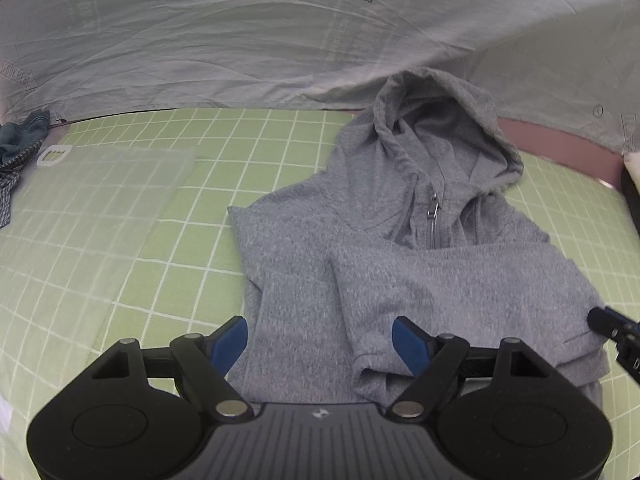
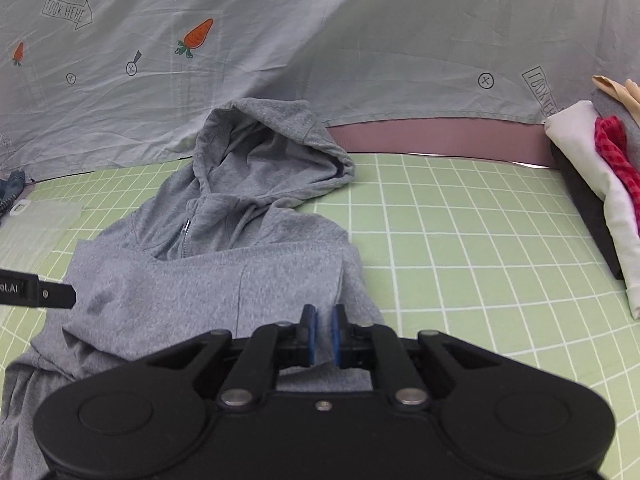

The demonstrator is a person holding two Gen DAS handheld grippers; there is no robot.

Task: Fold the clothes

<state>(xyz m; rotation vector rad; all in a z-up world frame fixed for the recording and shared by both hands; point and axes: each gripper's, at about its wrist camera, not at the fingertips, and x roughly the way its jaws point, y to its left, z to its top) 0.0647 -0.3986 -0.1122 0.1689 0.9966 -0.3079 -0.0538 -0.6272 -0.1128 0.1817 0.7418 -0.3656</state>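
green grid mat (image 1: 260, 152) lying flat on the worktop | carrot-print sheet (image 1: 280, 48) hanging behind it | pink edge (image 2: 432, 136) showing under the sheet | clear plastic bag (image 1: 100, 208) lying on the mat's left | denim bundle (image 1: 20, 140) sitting at far left | pile of clothes (image 2: 600, 184) sitting at far right

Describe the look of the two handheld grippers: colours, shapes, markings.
The left gripper and right gripper look alike: matte black bodies with two rounded lobes, angular linkage arms pinned by silver rivets, and blue pads on the fingertips. The left gripper's centre is ribbed grey with a small logo. No cables or sleeves show.
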